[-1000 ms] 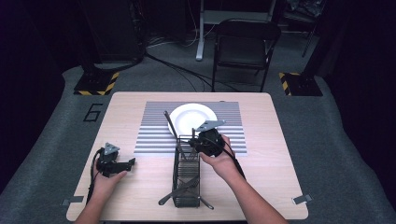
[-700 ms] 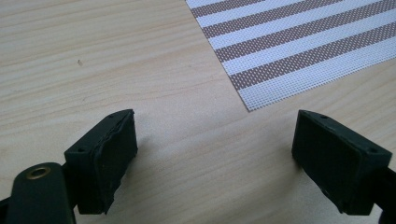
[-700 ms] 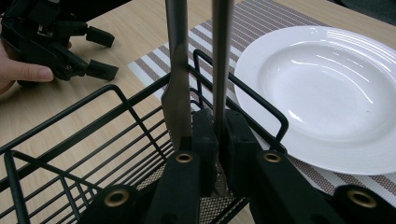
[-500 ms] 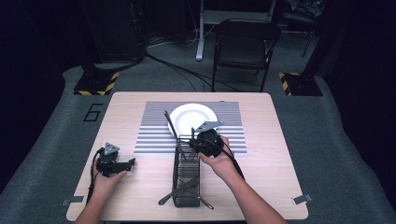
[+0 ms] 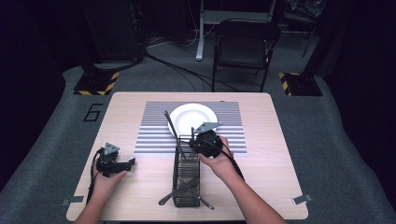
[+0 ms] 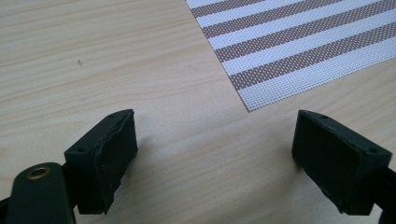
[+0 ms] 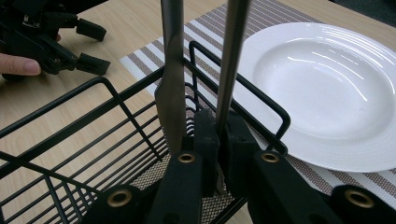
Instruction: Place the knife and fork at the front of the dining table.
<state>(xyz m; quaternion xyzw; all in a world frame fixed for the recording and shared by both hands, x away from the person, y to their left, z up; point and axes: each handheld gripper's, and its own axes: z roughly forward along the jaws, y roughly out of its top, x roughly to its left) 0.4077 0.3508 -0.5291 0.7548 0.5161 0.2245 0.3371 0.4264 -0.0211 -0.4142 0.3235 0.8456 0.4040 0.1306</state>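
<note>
steel utensil handle (image 7: 229, 60) stood clamped between the right gripper (image 7: 218, 140) jaws at frame centre, over the wire basket (image 7: 70, 140); left gripper (image 6: 212, 158) gaped wide, empty.

Hidden ends and cropped edges

In the right gripper view, two metal utensil handles (image 7: 231, 60) ran off the top edge, their ends unseen; the white plate (image 7: 327, 93) was cropped at 3 o'clock, the wire basket (image 7: 70, 140) at 9 o'clock.

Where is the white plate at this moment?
In the high view the white plate sits on the striped placemat at the table's far middle, just beyond the black wire basket; in the right gripper view it lies right of the basket rim.
</note>
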